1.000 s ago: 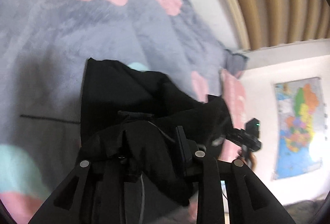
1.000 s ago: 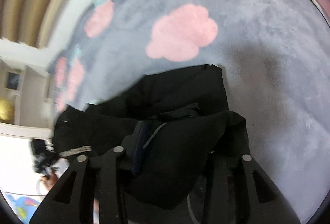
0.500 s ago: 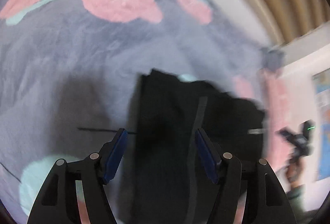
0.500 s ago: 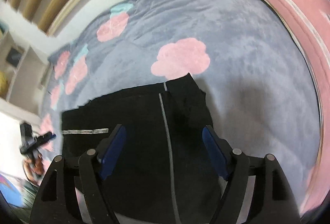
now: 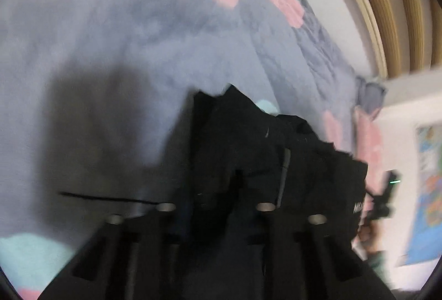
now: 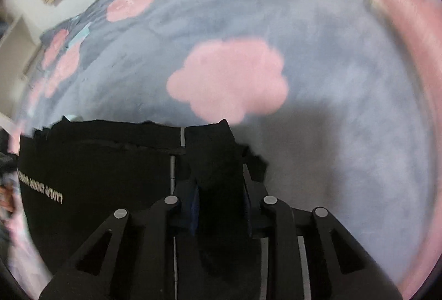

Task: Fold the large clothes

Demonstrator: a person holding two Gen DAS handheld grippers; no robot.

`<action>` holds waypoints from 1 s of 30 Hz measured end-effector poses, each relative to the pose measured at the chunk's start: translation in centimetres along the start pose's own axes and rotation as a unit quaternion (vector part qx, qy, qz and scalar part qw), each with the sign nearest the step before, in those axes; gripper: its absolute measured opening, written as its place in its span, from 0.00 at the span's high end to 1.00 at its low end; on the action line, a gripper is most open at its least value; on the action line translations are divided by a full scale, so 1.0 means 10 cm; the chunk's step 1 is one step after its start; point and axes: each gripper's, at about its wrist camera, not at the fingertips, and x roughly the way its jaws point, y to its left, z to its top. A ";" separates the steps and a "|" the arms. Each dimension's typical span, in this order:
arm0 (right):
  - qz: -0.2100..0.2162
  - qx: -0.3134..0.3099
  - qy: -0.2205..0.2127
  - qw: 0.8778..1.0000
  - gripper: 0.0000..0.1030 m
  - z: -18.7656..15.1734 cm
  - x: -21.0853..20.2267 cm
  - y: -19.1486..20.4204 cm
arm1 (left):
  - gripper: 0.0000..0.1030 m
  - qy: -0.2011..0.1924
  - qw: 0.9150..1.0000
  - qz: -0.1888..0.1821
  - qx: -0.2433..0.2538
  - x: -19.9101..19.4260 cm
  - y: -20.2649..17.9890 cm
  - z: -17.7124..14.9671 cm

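1. Here the black garment (image 6: 94, 175) lies on the grey blanket (image 6: 345, 106) with pink flowers, white lettering near its left edge.
2. The right gripper (image 6: 221, 195) is closed on a raised fold of the garment, cloth pinched between its blue pads.
3. The left gripper (image 5: 215, 206) is blurred; black cloth bunches between its fingers, so it seems clamped on the garment (image 5: 248, 150).

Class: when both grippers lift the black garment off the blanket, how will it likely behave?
The black garment will probably sag and drape: it bunches around the right gripper. Likely light, since pinched folds hold it at the left gripper. On the plush blanket it should drag, not slide.
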 end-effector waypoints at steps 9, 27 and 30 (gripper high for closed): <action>-0.122 -0.020 -0.121 0.985 0.86 0.30 -0.94 0.11 | 0.91 -0.150 0.987 -0.037 0.047 -0.89 -0.70 0.28; 0.036 0.080 -0.010 0.996 0.55 0.13 -0.32 0.01 | 0.79 -0.063 0.996 -0.014 -0.056 -0.25 -0.07 0.33; 0.083 0.070 -0.030 0.994 0.42 0.00 -0.60 0.27 | 0.64 -0.095 0.995 0.014 0.003 -0.64 -0.39 0.21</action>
